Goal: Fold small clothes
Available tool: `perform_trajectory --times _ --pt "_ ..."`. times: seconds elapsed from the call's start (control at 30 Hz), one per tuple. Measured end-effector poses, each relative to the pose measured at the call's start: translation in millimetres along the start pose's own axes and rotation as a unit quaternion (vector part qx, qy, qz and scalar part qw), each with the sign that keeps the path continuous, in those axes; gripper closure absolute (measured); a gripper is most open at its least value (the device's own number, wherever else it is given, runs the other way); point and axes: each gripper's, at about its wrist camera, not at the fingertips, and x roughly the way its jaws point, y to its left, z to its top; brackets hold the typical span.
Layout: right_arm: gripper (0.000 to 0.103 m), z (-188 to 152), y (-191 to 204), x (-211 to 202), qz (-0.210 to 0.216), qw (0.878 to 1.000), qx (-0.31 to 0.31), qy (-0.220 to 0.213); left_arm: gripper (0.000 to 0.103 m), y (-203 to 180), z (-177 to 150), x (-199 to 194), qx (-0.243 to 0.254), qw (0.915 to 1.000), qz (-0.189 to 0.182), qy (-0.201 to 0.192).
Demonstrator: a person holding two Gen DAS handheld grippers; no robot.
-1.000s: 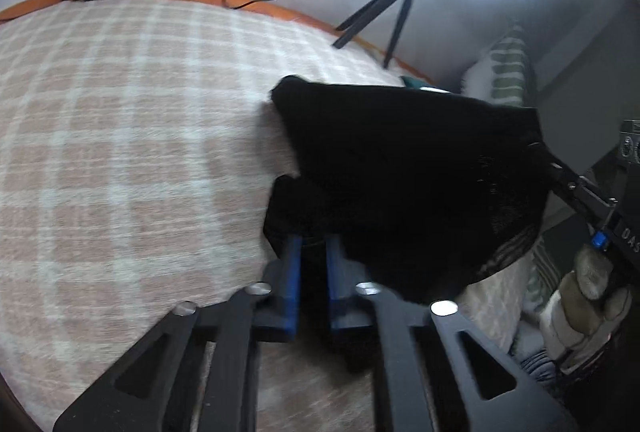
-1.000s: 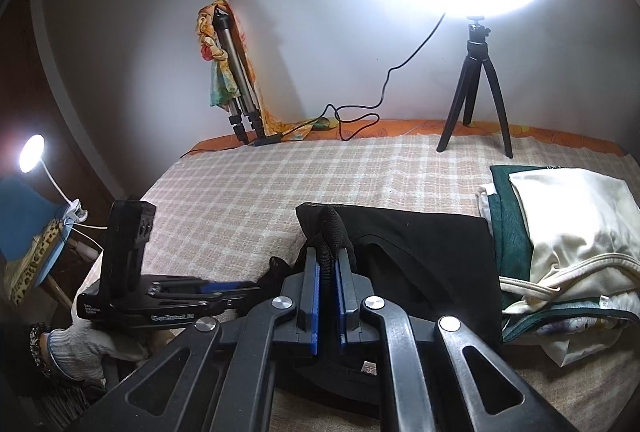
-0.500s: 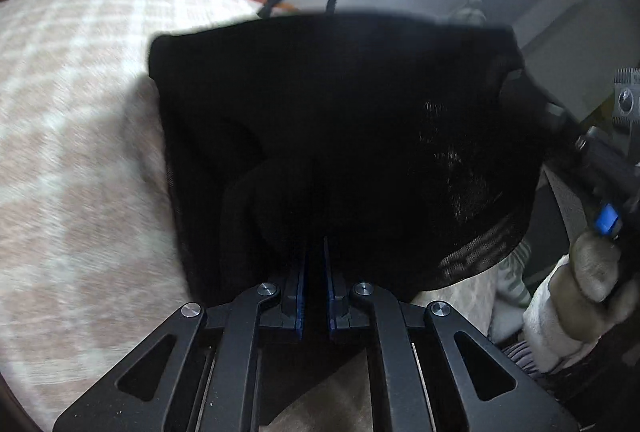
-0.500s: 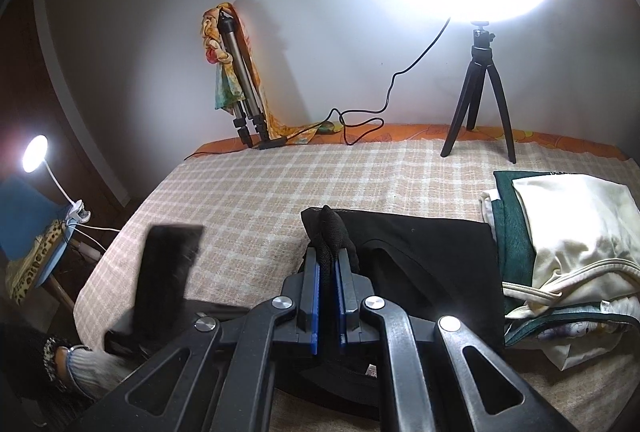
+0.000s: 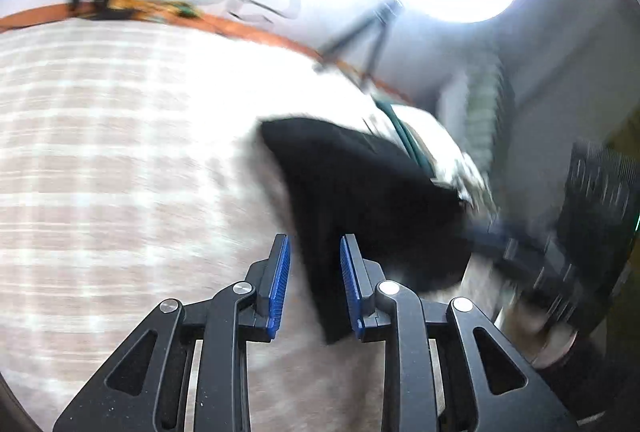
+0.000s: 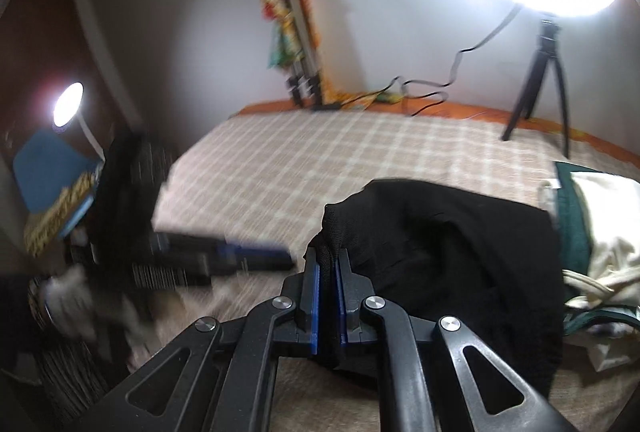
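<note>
A black garment [image 5: 372, 200] lies folded over on the checked bedspread [image 5: 120, 172]. My left gripper [image 5: 314, 252] hovers at its near edge with its jaws opening. A strip of the black cloth shows in the gap, and the blue pads [image 5: 280, 272] do not press on it. In the right wrist view my right gripper [image 6: 327, 260] is shut on a bunched corner of the black garment [image 6: 460, 252], which spreads to the right of it. The left gripper [image 6: 240, 256] appears there as a blur at the left.
A pile of white and green clothes [image 6: 592, 232] sits at the bed's right edge, touching the black garment. A ring light on a small tripod [image 6: 540, 72] stands at the far right. A folded tripod [image 6: 300, 52] leans on the wall. A desk lamp [image 6: 68, 108] glows left of the bed.
The left gripper's jaws have parted and let the black cloth go. It has drawn back, and the garment lies lower on the bed. The right gripper keeps its grip.
</note>
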Motion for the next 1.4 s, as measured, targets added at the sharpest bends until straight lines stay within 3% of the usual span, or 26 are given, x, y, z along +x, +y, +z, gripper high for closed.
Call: perform_trajectory --times 0.2,0.27,0.33,0.47,0.6,0.67,0.8,0.97,1.1,1.4 --pt "0.097 -31.5 36.6 56.3 -0.002 0.993 -0.073 0.093 0.079 19.7 12.3 -15.5 -0.040 0.9988 0.007 -0.026" --pt "0.089 -41.7 41.8 68.7 -0.001 0.989 -0.086 0.124 0.079 20.5 12.5 -14.8 -0.039 0.9989 0.004 -0.024" --pt "0.075 -46.1 42.6 66.3 0.018 0.986 -0.088 0.138 0.078 16.4 13.9 -9.7 -0.031 0.9993 0.003 -0.023" --pt "0.070 -36.2 23.8 23.3 0.044 0.993 -0.071 0.088 0.062 17.3 18.2 3.8 -0.026 0.9996 0.007 -0.006" --pt "0.056 -29.2 -45.3 -26.0 -0.009 0.999 0.038 0.017 0.057 21.6 33.1 22.3 -0.043 0.9990 -0.006 0.007" --pt "0.052 -37.1 -75.0 -38.0 -0.031 0.995 0.093 0.006 0.056 27.7 42.7 31.4 -0.054 0.9985 -0.001 0.011" --pt "0.042 -69.1 -135.6 -47.0 -0.079 0.980 0.181 0.015 0.056 45.0 58.5 55.6 -0.086 0.9953 -0.026 0.035" --pt "0.042 -103.8 -188.7 -31.9 -0.001 0.956 0.291 0.036 0.056 61.9 65.2 78.8 -0.131 0.9889 -0.051 0.048" --pt "0.042 -111.0 -201.6 -16.0 0.066 0.943 0.323 0.040 0.054 60.2 66.9 89.4 -0.133 0.9874 -0.068 0.052" --pt "0.042 -107.9 -196.6 4.0 0.112 0.930 0.348 0.027 0.051 43.2 72.9 107.6 -0.092 0.9901 -0.091 0.055"
